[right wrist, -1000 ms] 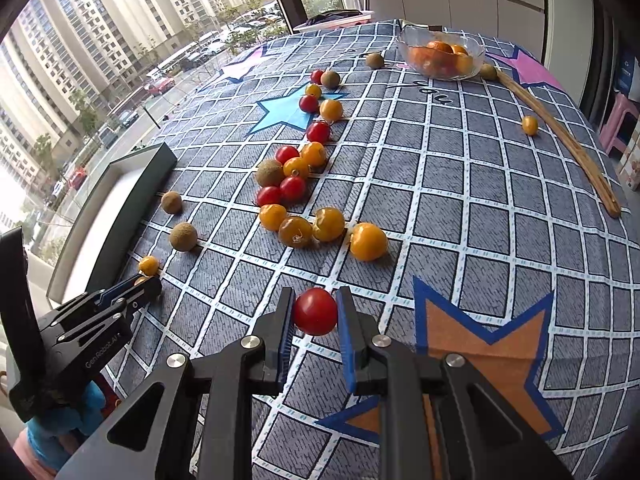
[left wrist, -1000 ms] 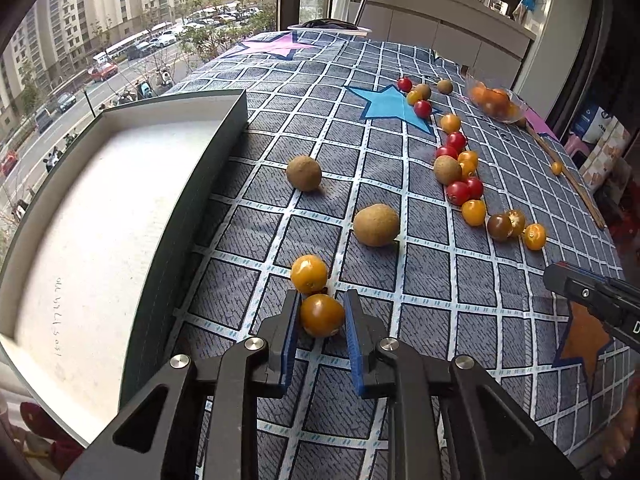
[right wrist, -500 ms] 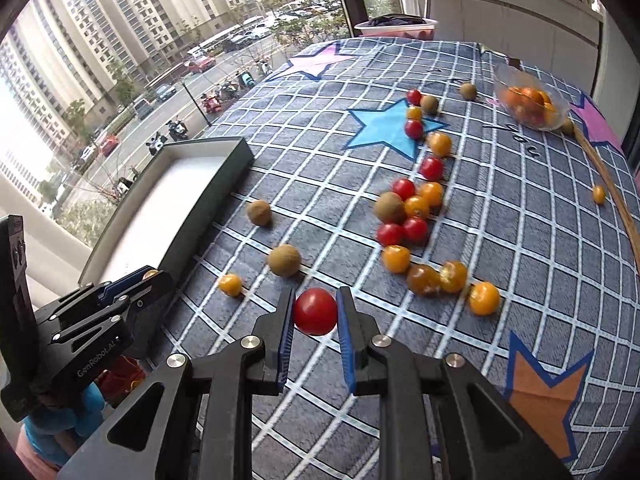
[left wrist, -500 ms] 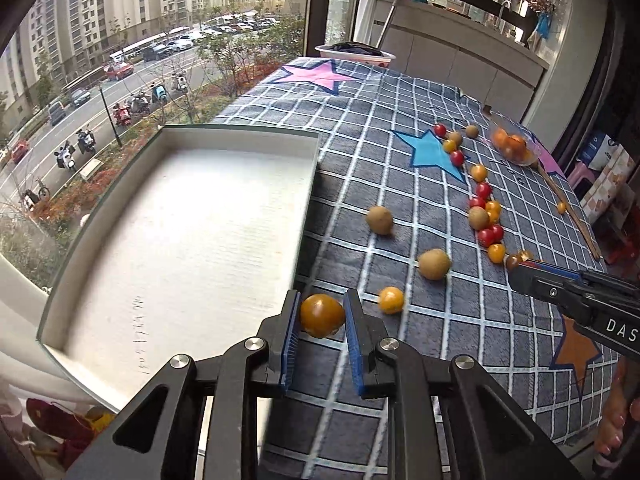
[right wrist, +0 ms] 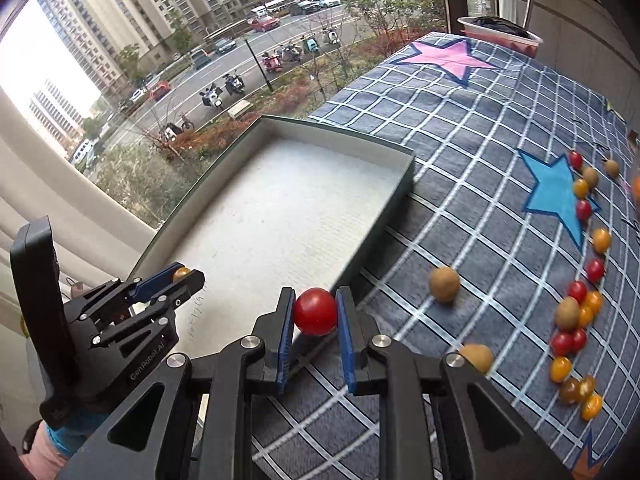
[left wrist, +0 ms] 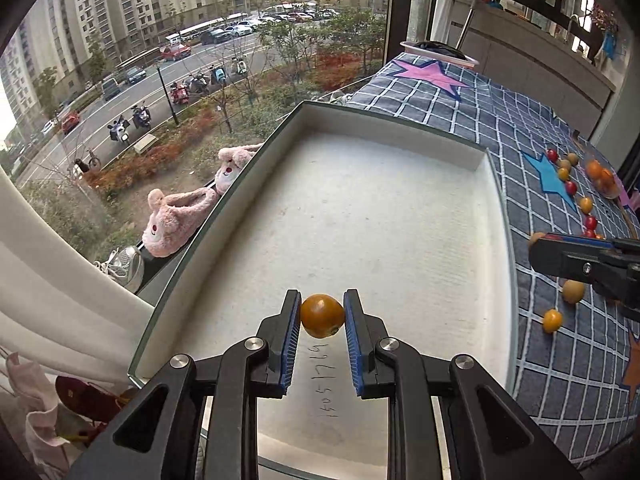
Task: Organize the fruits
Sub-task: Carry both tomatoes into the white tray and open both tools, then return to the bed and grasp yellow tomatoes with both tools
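My left gripper (left wrist: 322,316) is shut on an orange tomato (left wrist: 322,315) and holds it above the near end of the white tray (left wrist: 380,216). It also shows in the right wrist view (right wrist: 182,274) over the tray (right wrist: 280,216). My right gripper (right wrist: 315,312) is shut on a red tomato (right wrist: 315,311) just above the tray's right wall. Its fingers (left wrist: 568,256) reach in from the right in the left wrist view. Several red, orange and brown fruits (right wrist: 576,312) lie on the checked cloth.
The checked blue cloth with star patches (right wrist: 480,168) covers the table. A glass bowl of orange fruit (left wrist: 600,176) stands at the far right. Two brown fruits (right wrist: 444,284) lie near the tray. A window and pink slippers (left wrist: 172,216) are to the left of the tray.
Both grippers have swung left with their tomatoes. The left one now hangs over the tray floor; the right one has come from the cloth to the tray's right wall.
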The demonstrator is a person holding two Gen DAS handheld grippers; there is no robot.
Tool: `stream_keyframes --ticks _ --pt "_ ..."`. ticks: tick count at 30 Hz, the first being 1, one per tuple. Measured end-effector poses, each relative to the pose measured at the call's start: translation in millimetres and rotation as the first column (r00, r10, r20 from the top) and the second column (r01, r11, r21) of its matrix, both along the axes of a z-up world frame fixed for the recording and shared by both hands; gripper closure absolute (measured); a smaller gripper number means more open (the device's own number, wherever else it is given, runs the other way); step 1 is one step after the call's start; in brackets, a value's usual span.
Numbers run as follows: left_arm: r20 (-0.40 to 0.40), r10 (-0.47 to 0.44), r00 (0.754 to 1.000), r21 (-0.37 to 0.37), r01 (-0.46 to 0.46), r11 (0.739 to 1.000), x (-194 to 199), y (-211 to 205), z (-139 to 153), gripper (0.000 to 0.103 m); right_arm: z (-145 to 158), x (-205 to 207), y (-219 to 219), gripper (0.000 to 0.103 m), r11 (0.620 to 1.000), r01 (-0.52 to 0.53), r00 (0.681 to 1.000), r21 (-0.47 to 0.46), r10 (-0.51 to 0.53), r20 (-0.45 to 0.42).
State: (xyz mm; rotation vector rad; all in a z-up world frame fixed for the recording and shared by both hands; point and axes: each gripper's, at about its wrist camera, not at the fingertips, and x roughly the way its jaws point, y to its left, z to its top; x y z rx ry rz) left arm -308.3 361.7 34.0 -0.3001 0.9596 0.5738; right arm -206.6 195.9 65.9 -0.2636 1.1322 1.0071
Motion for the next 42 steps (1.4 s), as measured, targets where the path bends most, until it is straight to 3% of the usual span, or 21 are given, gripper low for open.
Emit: stream_keyframes --ticks 8,17,18,19,20,21,24,32,42 --pt "-0.03 0.013 0.999 -0.02 -0.013 1.0 4.4 10.7 -14.9 0.08 -34.6 5.8 50.7 0.081 0.994 -0.044 0.999 -0.097 0.043 -0.016" --pt "-0.04 0.012 0.999 0.012 -0.012 1.0 9.5 4.7 -15.0 0.078 -45.7 6.2 61.4 0.079 0.988 -0.053 0.999 -0.145 0.054 0.005" --pt "-0.044 0.013 0.999 0.017 -0.012 1.0 10.0 3.8 -14.7 0.073 -45.3 6.5 60.5 0.077 0.988 -0.055 0.998 -0.143 0.055 -0.001" --pt "-0.044 0.013 0.999 0.019 -0.012 1.0 10.1 3.4 -13.9 0.046 -44.5 6.5 60.7 0.074 0.989 -0.059 0.998 -0.139 0.058 -0.011" --pt "-0.034 0.016 0.999 0.029 -0.015 0.999 9.0 2.3 -12.6 0.022 -43.9 7.0 60.2 0.063 0.989 -0.059 0.998 -0.136 0.057 -0.019" --pt "-0.013 0.019 1.0 0.059 -0.018 0.998 7.3 -0.9 -9.7 0.021 -41.3 7.7 58.5 0.05 0.99 -0.056 0.998 -0.129 0.054 -0.019" --pt "-0.007 -0.007 1.0 0.072 0.007 0.997 7.1 -5.0 -6.3 0.021 -29.4 6.0 55.8 0.032 0.994 -0.045 0.999 -0.104 0.046 0.01" --pt "0.0 -0.025 1.0 0.051 0.025 0.998 4.0 -14.9 6.6 0.021 -0.2 14.7 34.0 0.025 0.999 0.012 0.998 -0.033 -0.01 0.055" --pt "0.017 -0.126 0.992 0.08 0.124 0.989 14.4 -62.1 25.8 0.021 4.9 26.5 -50.8 0.025 0.989 0.146 0.988 0.009 -0.146 0.049"
